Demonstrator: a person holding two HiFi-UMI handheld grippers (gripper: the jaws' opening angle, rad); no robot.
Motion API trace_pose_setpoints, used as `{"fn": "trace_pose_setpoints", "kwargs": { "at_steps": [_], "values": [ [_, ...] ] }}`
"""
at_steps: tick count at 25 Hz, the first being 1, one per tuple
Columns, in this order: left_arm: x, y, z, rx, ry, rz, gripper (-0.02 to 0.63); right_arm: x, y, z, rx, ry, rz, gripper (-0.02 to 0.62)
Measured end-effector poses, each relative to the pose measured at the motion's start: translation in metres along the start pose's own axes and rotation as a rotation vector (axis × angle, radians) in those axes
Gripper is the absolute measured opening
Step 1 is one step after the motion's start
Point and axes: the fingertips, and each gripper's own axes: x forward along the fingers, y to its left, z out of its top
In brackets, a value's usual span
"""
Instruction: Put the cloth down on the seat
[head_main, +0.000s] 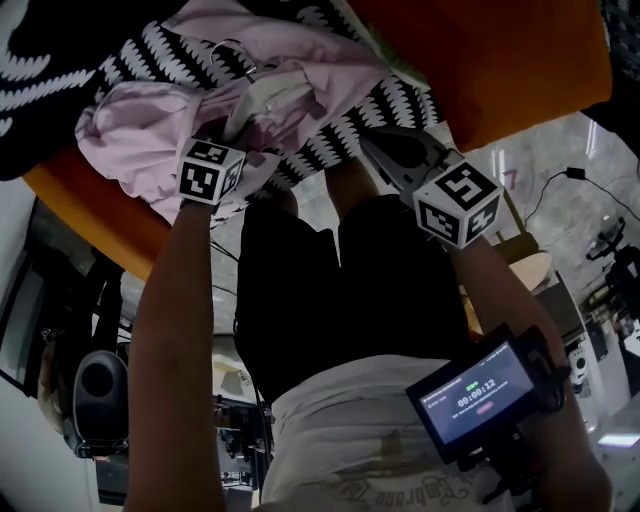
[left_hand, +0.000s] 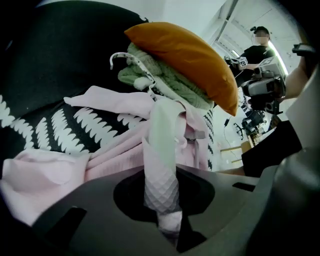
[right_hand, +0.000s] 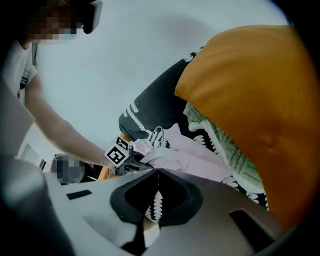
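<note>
Two-handed: left gripper (left_hand: 162, 200) jaws clamped on pink cloth (left_hand: 120, 145) over seat (head_main: 90, 212); right gripper (right_hand: 158, 172) jaws together above patterned cover (head_main: 345, 140).

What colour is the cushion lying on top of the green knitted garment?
The cushion is plain orange, clearest in the left gripper view.

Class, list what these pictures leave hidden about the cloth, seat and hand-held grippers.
- Head view: orange seat mostly under patterned cover and pink cloth.
- Right gripper view: whether the right hand-held gripper, tips shut, pinches fabric.
- Left gripper view: green knit partly under orange cushion.
</note>
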Motion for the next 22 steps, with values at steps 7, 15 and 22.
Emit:
{"fn": "trace_pose_setpoints", "kwargs": {
  "at_steps": [7, 15, 22],
  "values": [
    [0.011, 0.027, -0.012, -0.029, 0.042, 0.127, 0.081, 0.006, -0.003, -0.01, 0.001, 0.013, -0.001, 0.015],
    [0.027, 0.035, 0.001, -0.051, 0.075, 0.204, 0.169, -0.002, -0.014, -0.014, 0.009, 0.021, -0.013, 0.015],
    [0.0, 0.034, 0.008, -0.055, -0.007, 0.262, 0.222, 0.003, 0.001, -0.014, -0.016, 0.038, 0.006, 0.015]
  ]
}}
